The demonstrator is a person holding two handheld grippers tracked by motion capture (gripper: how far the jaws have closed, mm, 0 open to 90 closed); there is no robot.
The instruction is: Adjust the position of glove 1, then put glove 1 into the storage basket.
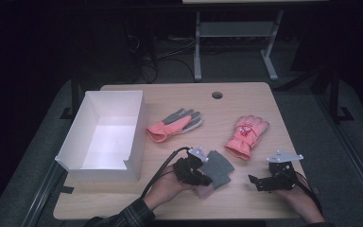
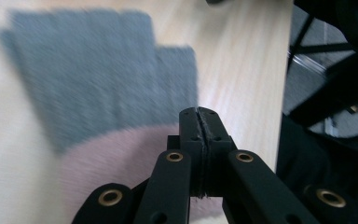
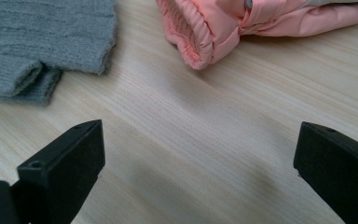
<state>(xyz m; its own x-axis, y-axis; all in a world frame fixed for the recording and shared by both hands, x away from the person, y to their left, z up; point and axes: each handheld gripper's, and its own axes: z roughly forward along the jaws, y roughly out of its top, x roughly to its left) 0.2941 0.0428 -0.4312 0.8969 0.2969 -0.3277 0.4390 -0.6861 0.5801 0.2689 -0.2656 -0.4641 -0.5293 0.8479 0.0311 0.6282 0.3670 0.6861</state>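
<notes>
A grey knit glove (image 1: 219, 168) with a pale pink cuff (image 1: 203, 191) lies near the table's front edge. My left gripper (image 1: 209, 180) rests over that cuff. In the left gripper view its jaws (image 2: 199, 116) are pressed together above the pink cuff (image 2: 112, 163), with the grey glove (image 2: 98, 79) beyond; whether they pinch fabric I cannot tell. My right gripper (image 1: 256, 183) sits low at the front right and points left. It stands wide open (image 3: 198, 135) over bare wood. Ahead of it are the grey glove (image 3: 37, 42) and the cuff of a pink padded glove (image 3: 223, 28).
A white open box (image 1: 99, 172) stands at the table's left. A pink glove with grey fingers (image 1: 172, 125) lies mid-table, and a pink padded glove (image 1: 246, 135) with an emblem to its right. The wooden table (image 1: 264, 104) has a cable hole (image 1: 217, 95) at the back.
</notes>
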